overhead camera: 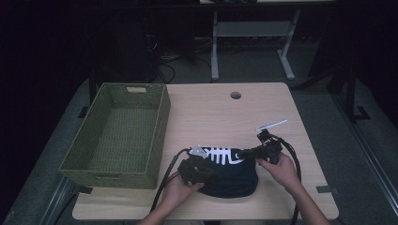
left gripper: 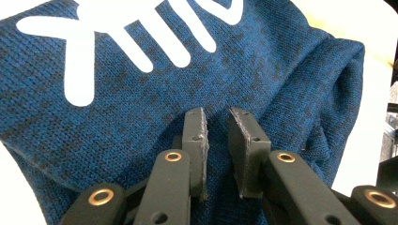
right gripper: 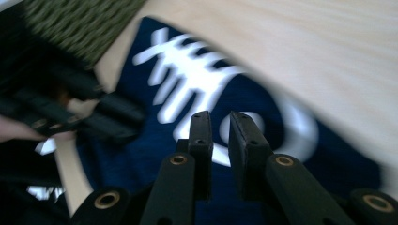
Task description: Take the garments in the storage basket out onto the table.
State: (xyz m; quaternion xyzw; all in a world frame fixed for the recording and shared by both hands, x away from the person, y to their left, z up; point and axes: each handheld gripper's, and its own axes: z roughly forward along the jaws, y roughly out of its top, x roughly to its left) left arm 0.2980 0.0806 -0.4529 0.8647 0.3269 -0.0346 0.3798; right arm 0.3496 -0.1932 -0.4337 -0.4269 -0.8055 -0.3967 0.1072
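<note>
Object in hand: a dark blue knitted garment (overhead camera: 230, 176) with a white fishbone print (overhead camera: 220, 155), lying bunched in a rough mound at the near edge of the table (overhead camera: 263, 105), about midway along it and just right of the green woven basket (overhead camera: 117, 136). The basket sits along the table's left edge, apart from the cloth.

Left gripper (left gripper: 217, 123): jaws stand a narrow gap apart, hovering over the knit. No fabric is pinched between the pads in the left gripper view; the cloth lies behind and below them. High view puts this gripper (overhead camera: 193, 169) at the mound's left side.

Right gripper (right gripper: 221, 123): jaws likewise parted by a slim gap, nothing between them, pointing at the print. Frame is motion-blurred, so whether the tips touch the fabric cannot be told. High view shows it (overhead camera: 263, 149) at the mound's right, far side.

Handling judgement: soft, limp, light. It will not hold shape; lifted at one point it will likely drape and drag. Knit texture looks grippy, so slip is a minor worry, and nothing about it is fragile. Main risk is pinching a single layer and leaving the rest trailing on the table.

Where to grip: a folded edge or hem, such as the thick rolled fold seen at the right in the left gripper view (left gripper: 342, 93), one gripper on each side, taking several layers at once.
</note>
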